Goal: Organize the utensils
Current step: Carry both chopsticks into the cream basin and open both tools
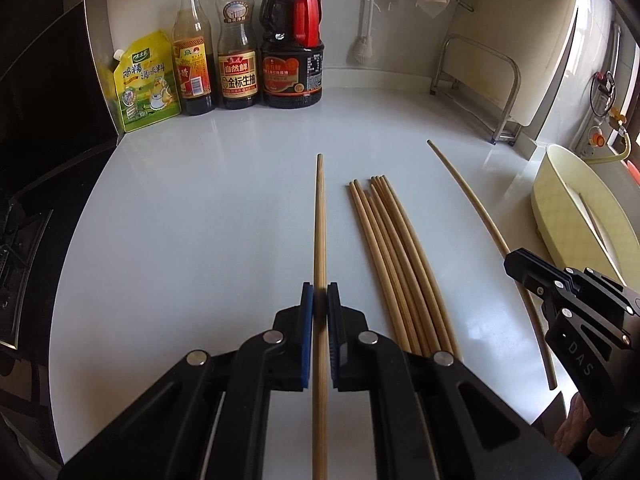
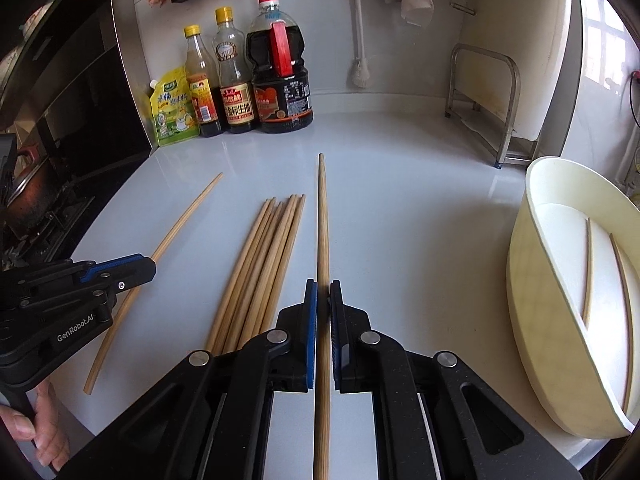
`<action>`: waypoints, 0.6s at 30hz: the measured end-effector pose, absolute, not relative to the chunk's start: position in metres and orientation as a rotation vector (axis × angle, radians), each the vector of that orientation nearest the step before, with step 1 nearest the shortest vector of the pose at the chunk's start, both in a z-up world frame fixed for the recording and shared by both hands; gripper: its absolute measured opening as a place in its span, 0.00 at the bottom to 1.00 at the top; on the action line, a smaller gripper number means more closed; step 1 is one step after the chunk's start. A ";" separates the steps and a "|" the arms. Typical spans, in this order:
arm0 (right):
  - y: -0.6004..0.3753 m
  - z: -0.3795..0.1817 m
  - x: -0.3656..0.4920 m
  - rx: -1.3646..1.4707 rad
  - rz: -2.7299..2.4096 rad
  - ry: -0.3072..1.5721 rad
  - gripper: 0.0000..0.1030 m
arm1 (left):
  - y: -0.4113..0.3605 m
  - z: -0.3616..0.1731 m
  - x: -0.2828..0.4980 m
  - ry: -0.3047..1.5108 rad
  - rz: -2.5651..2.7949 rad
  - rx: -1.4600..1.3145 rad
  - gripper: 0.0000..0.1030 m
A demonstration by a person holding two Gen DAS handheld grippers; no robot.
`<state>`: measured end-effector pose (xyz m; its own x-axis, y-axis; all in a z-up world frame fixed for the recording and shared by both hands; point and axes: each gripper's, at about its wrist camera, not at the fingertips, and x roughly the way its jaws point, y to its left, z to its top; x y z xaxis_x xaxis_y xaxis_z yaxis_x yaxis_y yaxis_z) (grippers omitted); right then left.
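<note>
1. The left gripper [image 1: 320, 300] is closed on a single bamboo chopstick [image 1: 319, 220], which runs straight forward between its blue pads above the white countertop [image 1: 200, 220].
2. The right gripper [image 2: 323, 300] likewise pinches its own chopstick [image 2: 322, 220] between narrow jaws, pointing at the sauce bottles [image 2: 240, 80] by the back wall.
3. A bundle of chopsticks [image 1: 392, 264] lies flat on the counter between the two grippers, tips roughly aligned, pale tan and tapered.
4. Only the right wrist view looks into the cream oval basin [image 2: 560, 280] at the counter's right edge: two more chopsticks [image 2: 588, 268] lean inside on a white insert. The left view shows just the basin's rim and outer wall.
5. Only the right wrist view shows the stove area at far left and the person's hand [image 2: 36, 428] on the left gripper's handle.
6. A yellow seasoning pouch [image 1: 146, 84] stands just beside the bottles, and a metal rack [image 1: 480, 88] stands near the back right.
</note>
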<state>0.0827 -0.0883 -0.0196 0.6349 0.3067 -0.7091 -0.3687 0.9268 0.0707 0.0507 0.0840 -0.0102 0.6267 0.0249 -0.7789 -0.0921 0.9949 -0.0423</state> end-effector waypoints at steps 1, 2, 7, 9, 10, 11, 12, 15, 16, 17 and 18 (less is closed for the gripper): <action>-0.090 -0.015 0.081 -0.072 0.388 0.786 0.06 | 0.084 -0.006 0.050 0.882 0.065 -0.083 0.07; -0.092 -0.011 0.079 -0.061 0.388 0.779 0.06 | 0.082 -0.001 0.050 0.872 0.061 -0.085 0.07; -0.105 0.012 0.073 -0.012 0.372 0.736 0.06 | 0.075 0.020 0.055 0.838 0.032 -0.096 0.07; -0.112 0.021 0.072 0.004 0.360 0.722 0.06 | 0.070 0.028 0.057 0.824 0.020 -0.096 0.07; -0.116 0.024 0.072 0.014 0.354 0.717 0.06 | 0.067 0.031 0.059 0.817 0.014 -0.096 0.07; -0.120 0.028 0.072 0.025 0.348 0.711 0.06 | 0.065 0.035 0.061 0.809 0.005 -0.096 0.07; -0.125 0.032 0.071 0.037 0.344 0.705 0.06 | 0.062 0.039 0.063 0.802 -0.004 -0.095 0.07; -0.140 0.041 0.072 0.058 0.329 0.691 0.06 | 0.048 0.048 0.070 0.782 -0.035 -0.087 0.07; -0.146 0.043 0.072 0.062 0.322 0.686 0.06 | 0.042 0.051 0.073 0.777 -0.047 -0.082 0.07; -0.153 0.046 0.073 0.070 0.311 0.680 0.06 | 0.036 0.053 0.075 0.770 -0.058 -0.078 0.07; -0.160 0.048 0.073 0.080 0.300 0.674 0.06 | 0.031 0.056 0.078 0.764 -0.069 -0.075 0.07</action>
<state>0.0735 -0.1598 0.0483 0.7403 0.2986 -0.6023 -0.2470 0.9541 0.1694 0.0779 0.0305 0.0555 0.7200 -0.0898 -0.6882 0.0355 0.9951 -0.0928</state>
